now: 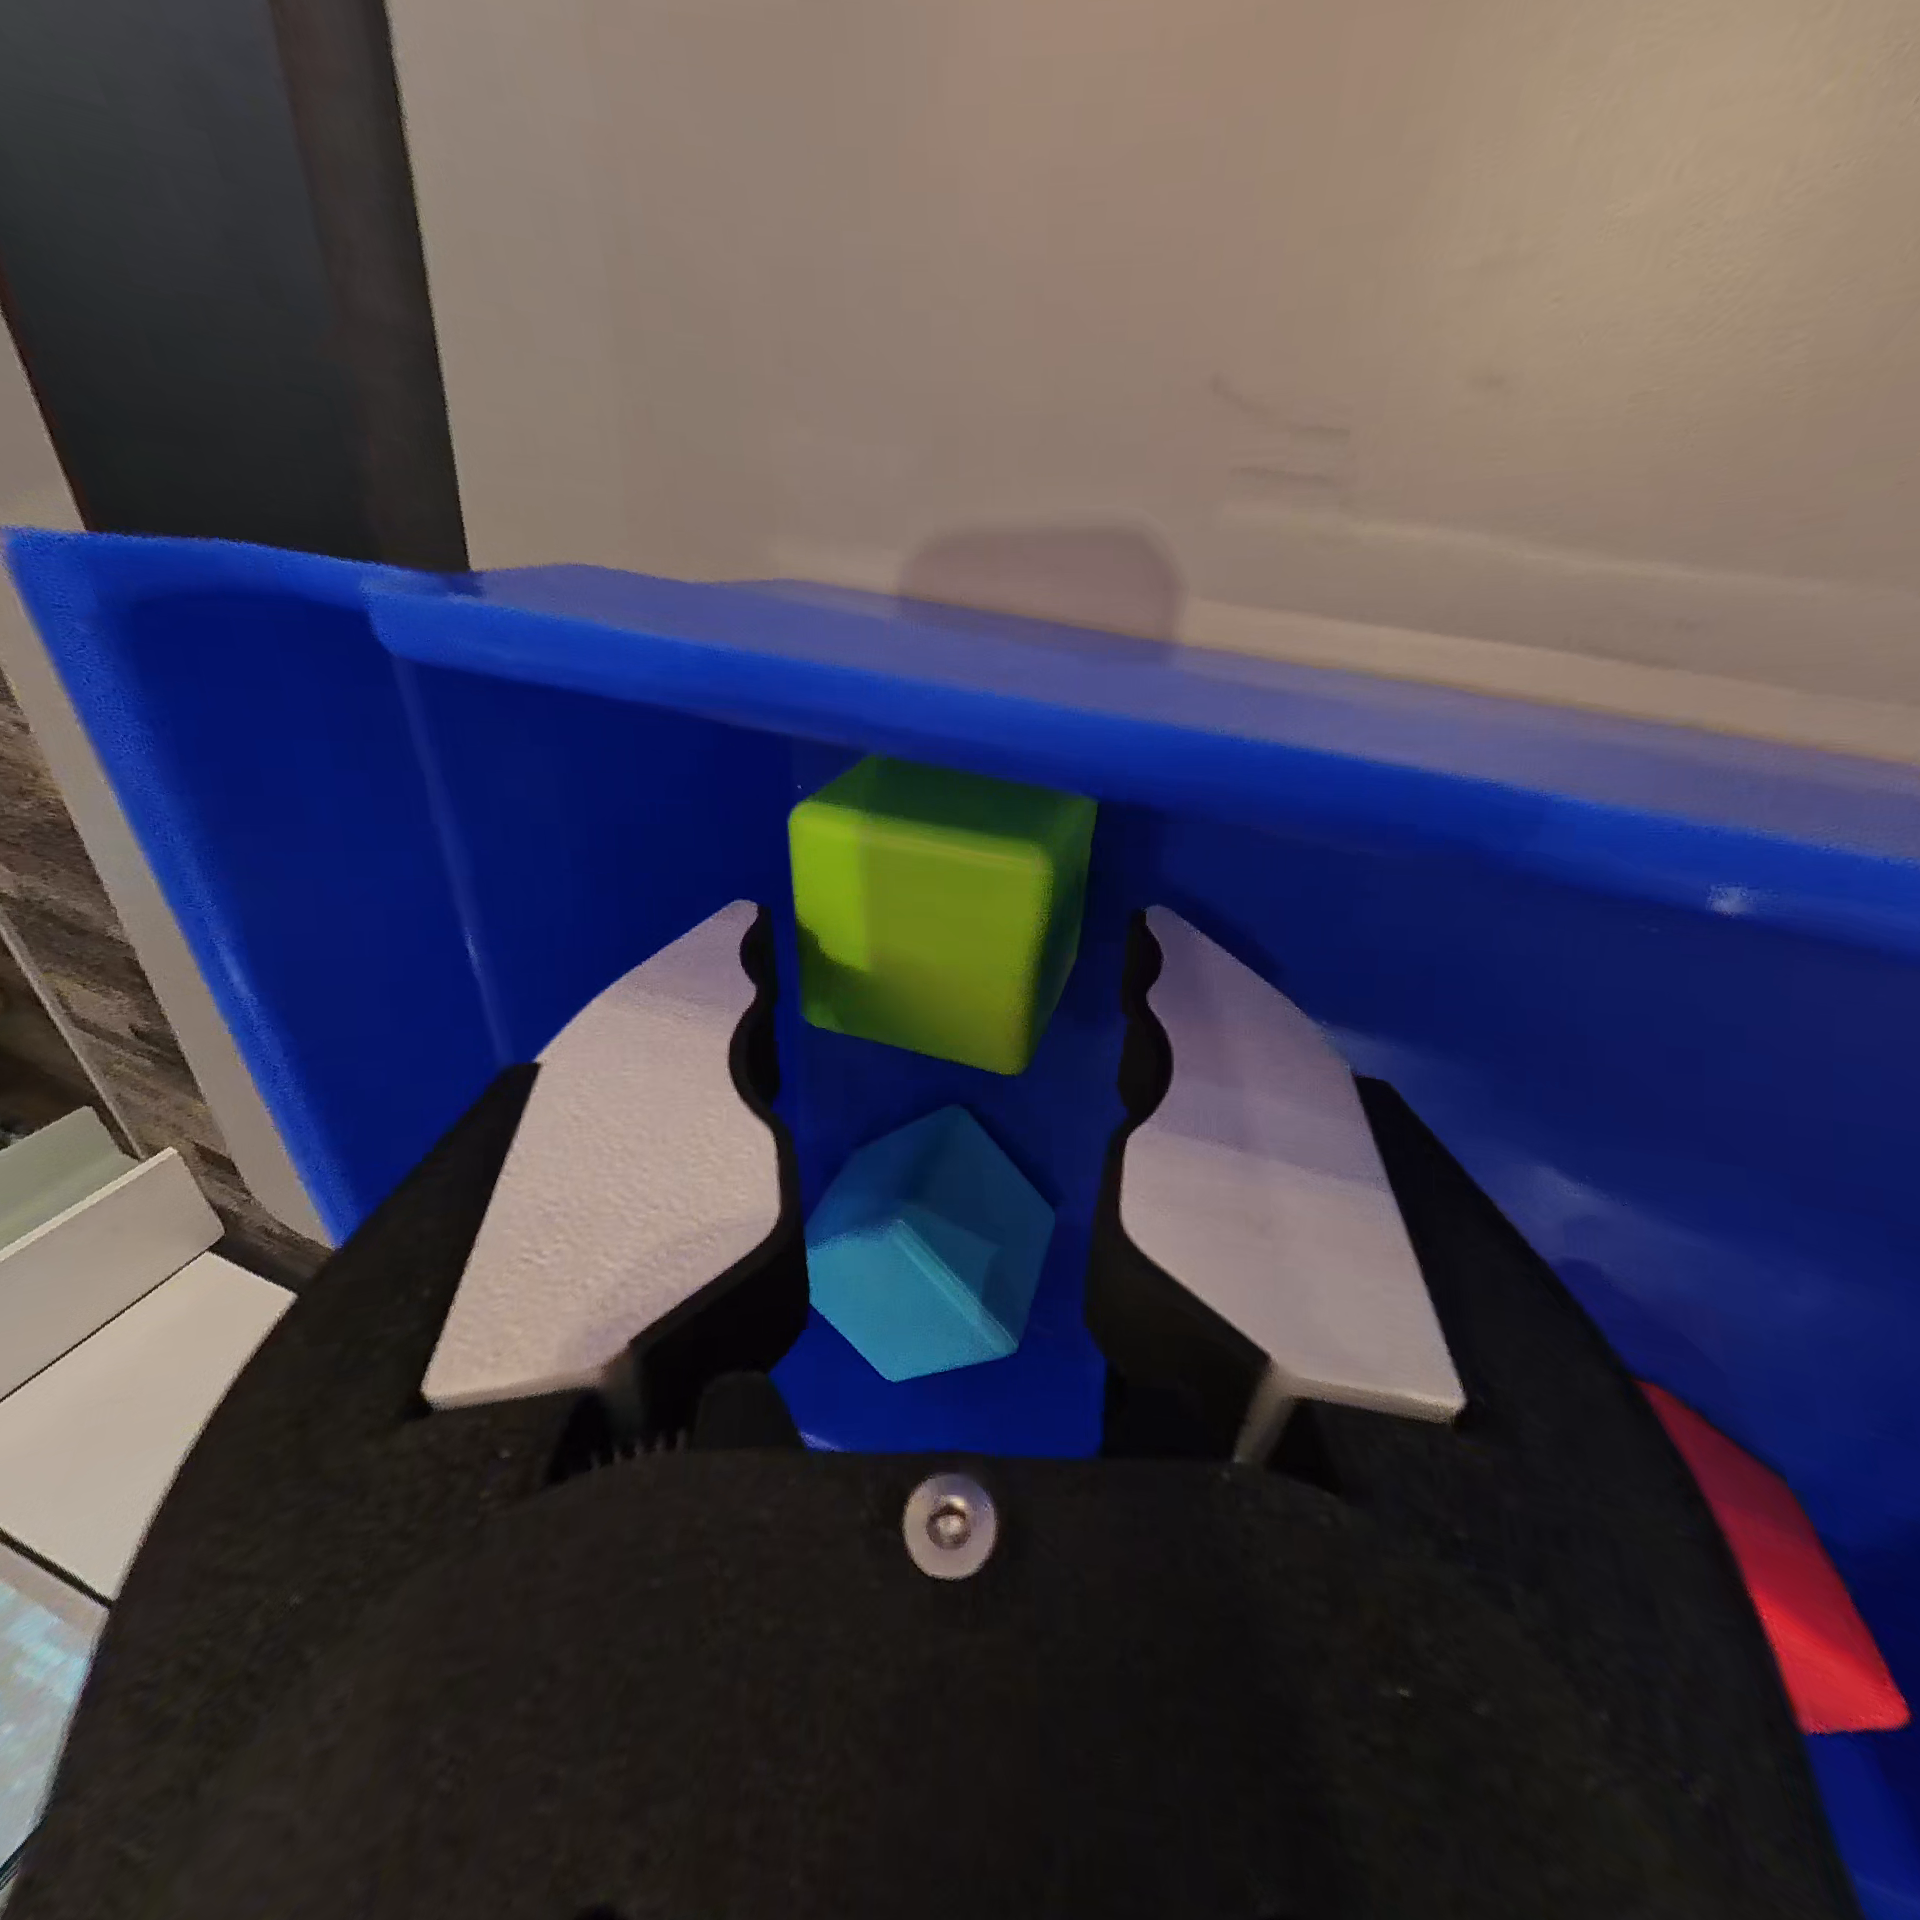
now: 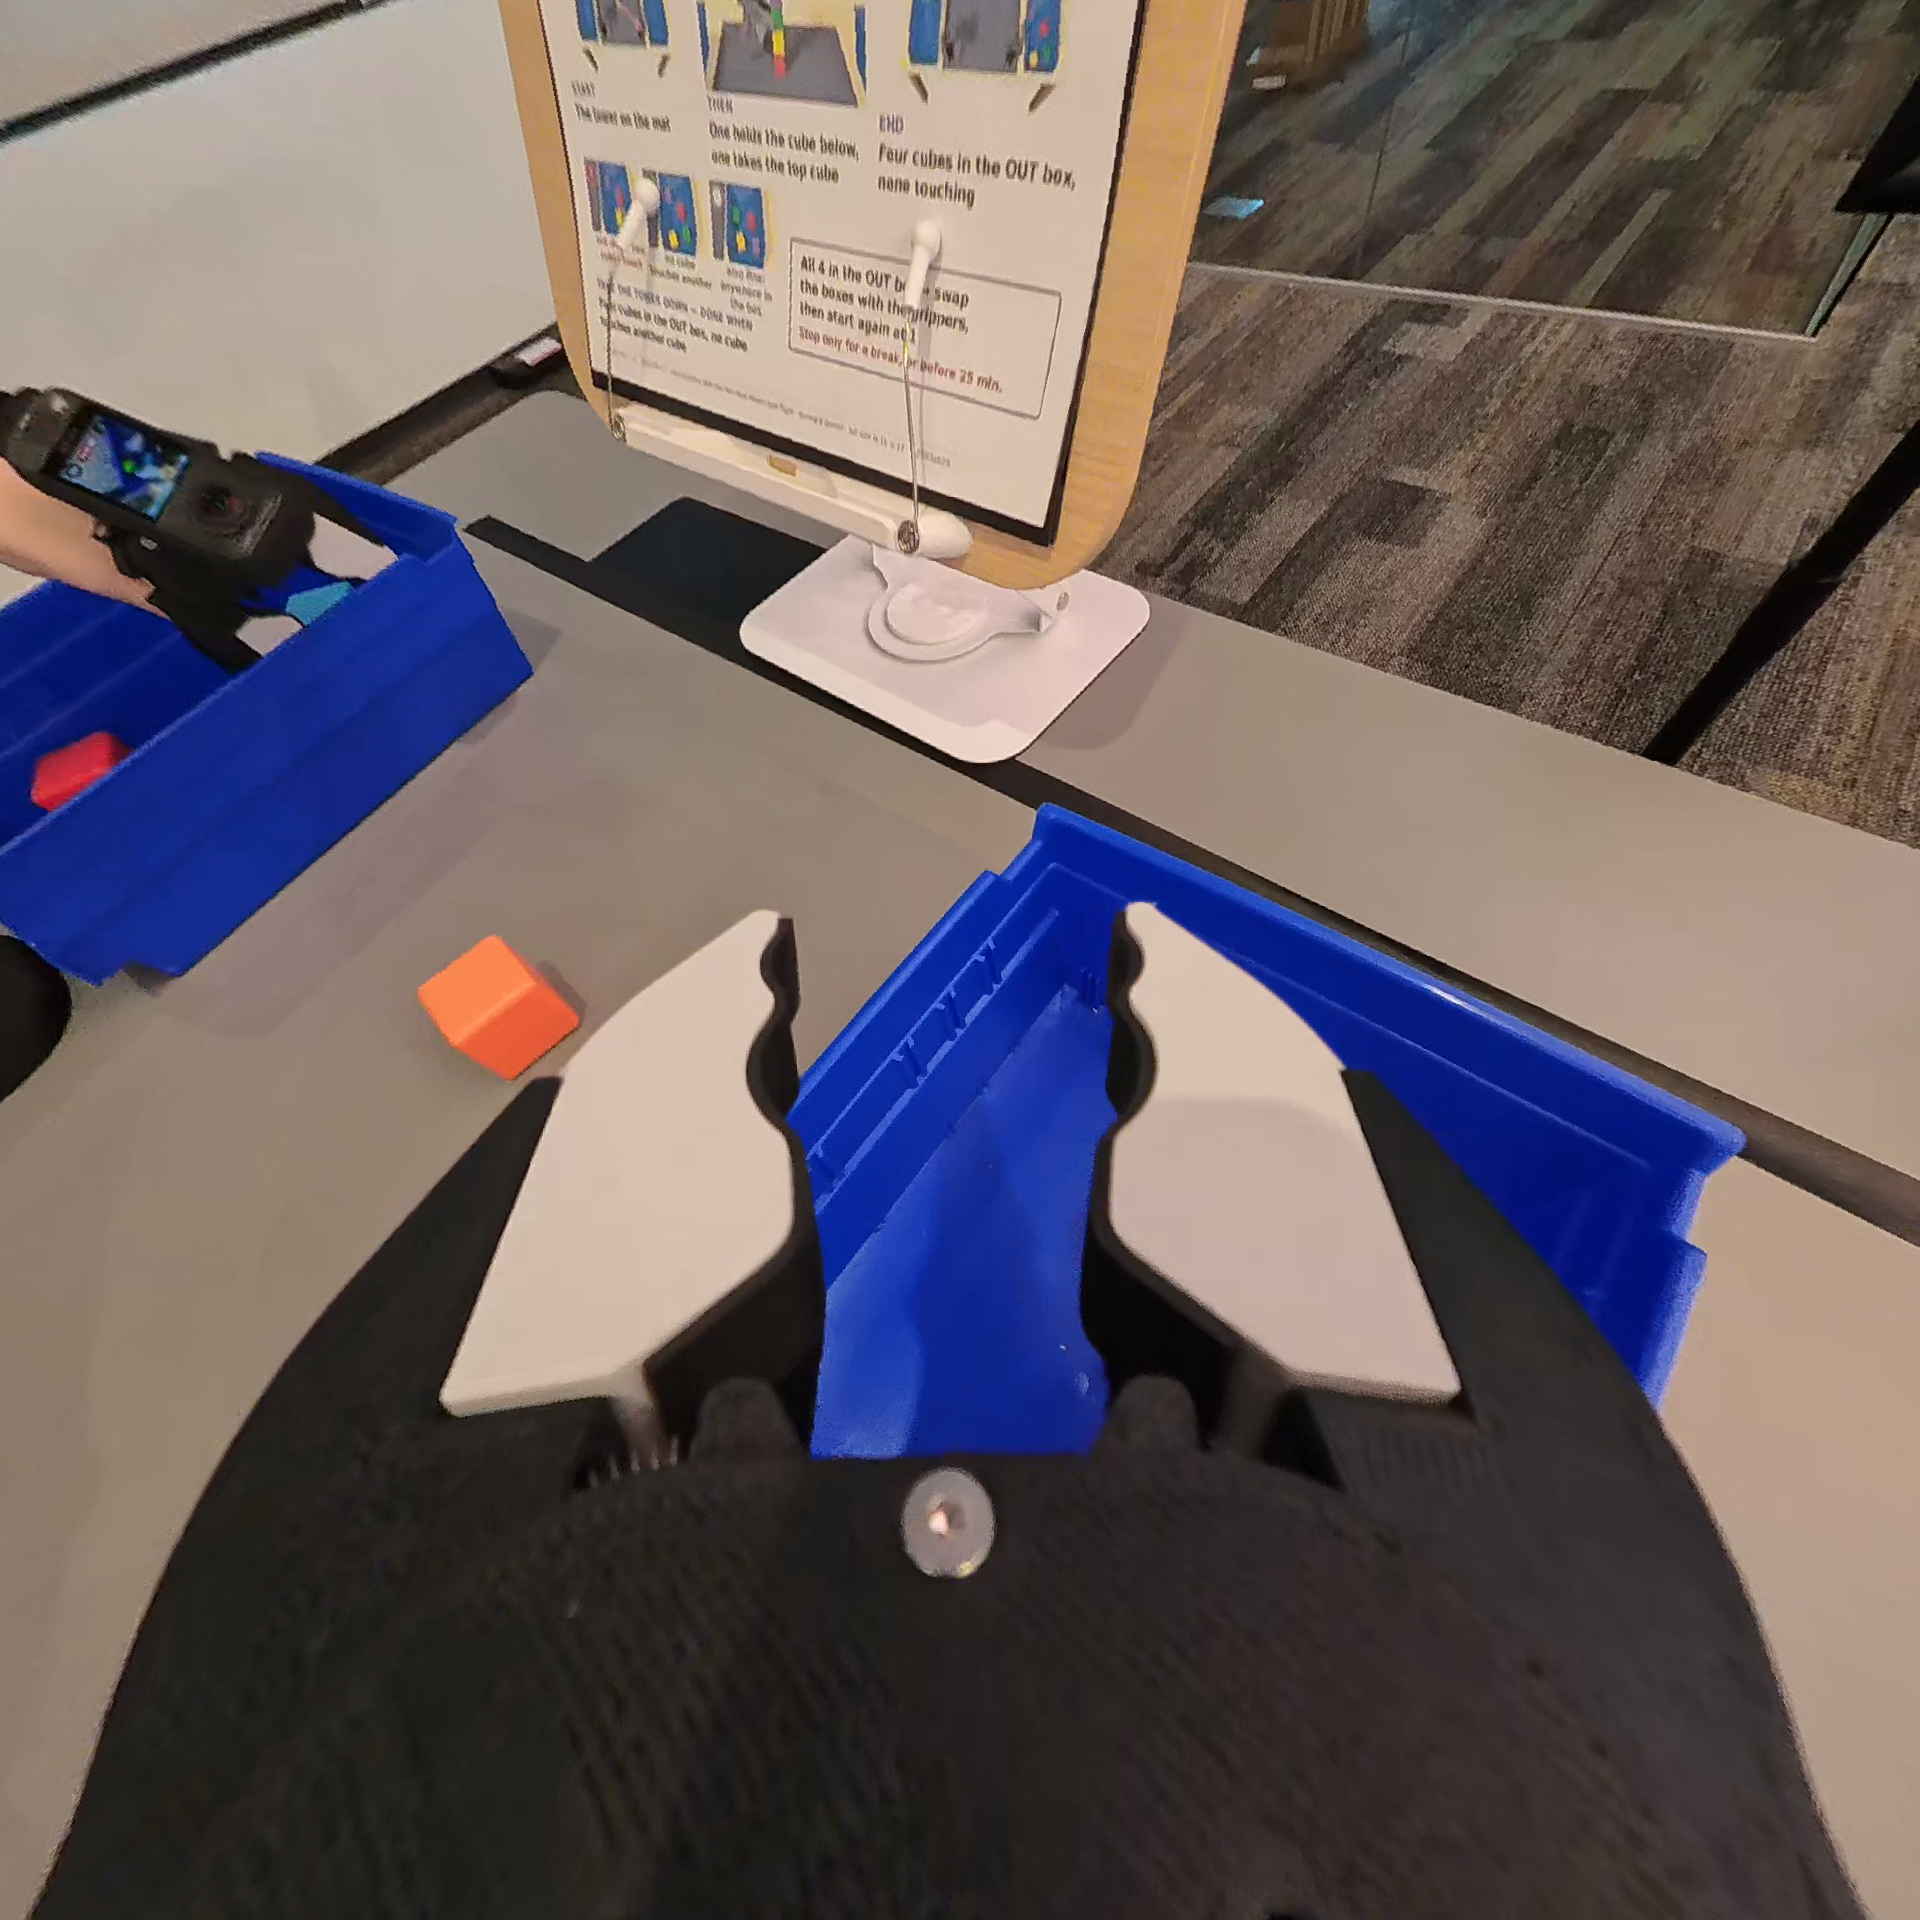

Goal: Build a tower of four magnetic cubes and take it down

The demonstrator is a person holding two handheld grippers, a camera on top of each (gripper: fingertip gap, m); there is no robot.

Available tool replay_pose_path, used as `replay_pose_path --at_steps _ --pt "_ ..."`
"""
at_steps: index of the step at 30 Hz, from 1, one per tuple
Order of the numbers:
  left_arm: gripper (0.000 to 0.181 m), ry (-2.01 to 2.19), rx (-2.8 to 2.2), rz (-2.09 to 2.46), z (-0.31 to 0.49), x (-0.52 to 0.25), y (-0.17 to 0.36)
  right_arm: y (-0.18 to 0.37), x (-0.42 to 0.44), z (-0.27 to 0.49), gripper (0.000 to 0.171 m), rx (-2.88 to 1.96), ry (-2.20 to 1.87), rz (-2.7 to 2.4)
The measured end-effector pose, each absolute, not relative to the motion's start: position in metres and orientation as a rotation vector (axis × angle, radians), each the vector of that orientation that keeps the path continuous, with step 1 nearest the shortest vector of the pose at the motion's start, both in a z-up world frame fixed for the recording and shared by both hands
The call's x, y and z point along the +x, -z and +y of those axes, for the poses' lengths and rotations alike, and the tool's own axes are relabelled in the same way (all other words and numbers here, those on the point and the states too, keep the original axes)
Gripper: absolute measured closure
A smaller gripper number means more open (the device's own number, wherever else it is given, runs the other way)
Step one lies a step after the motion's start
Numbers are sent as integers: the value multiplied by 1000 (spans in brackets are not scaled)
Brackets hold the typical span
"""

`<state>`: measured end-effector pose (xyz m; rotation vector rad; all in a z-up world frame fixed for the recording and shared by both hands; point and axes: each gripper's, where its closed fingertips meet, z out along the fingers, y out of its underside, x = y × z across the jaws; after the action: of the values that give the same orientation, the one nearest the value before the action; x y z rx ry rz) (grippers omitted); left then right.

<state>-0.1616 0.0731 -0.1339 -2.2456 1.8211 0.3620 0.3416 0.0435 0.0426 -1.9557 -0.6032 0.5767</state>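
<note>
Left claw hangs inside a blue bin, jaws apart, w/ a green cube and light-blue cube between them, untouched. Right claw, jaws apart, hovers over a second blue bin. Orange cube sits on the grey table; red cube in the far bin.

Blue bins, bright cubes.
Green cube, cyan cube, red cube and orange cube are showing on a grey table.

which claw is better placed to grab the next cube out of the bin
Left. The left claw is open inside the left bin, with the green cube just ahead of its tips. The right claw hangs open over the cubeless right bin.
</note>
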Motion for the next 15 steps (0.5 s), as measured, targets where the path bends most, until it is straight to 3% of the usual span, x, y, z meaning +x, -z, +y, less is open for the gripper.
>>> replay_pose_path --at_steps 9,15 --pt "129 -273 -2281 1751 68 -163 134 -32 337 47 112 -1991 -568 -628" --pt "130 -368 -2199 1637 59 -175 62 -28 335 47 112 -2008 -568 -640"
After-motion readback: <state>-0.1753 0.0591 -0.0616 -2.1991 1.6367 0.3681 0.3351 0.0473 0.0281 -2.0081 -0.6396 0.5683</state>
